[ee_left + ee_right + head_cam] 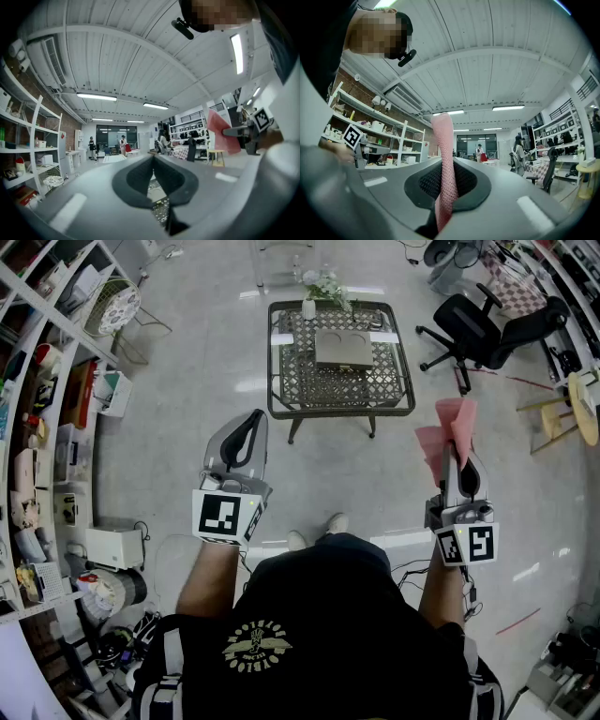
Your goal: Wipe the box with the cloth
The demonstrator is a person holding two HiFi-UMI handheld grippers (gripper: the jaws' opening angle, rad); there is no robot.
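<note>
A flat grey-brown box (343,349) lies on a low wicker-top table (291,381), well ahead of both grippers. My right gripper (457,451) is shut on a pink cloth (448,434), which sticks up from its jaws; the cloth (444,164) stands pinched between the dark pads in the right gripper view. My left gripper (246,432) is held level at the left, jaws together with nothing in them. In the left gripper view the pads (136,180) meet, and the pink cloth (220,132) shows at the right.
A small vase of flowers (317,294) stands at the table's far edge. A black office chair (487,329) and a stool (572,409) are at the right. Cluttered shelving (47,418) lines the left wall. Pale floor (187,418) separates me from the table.
</note>
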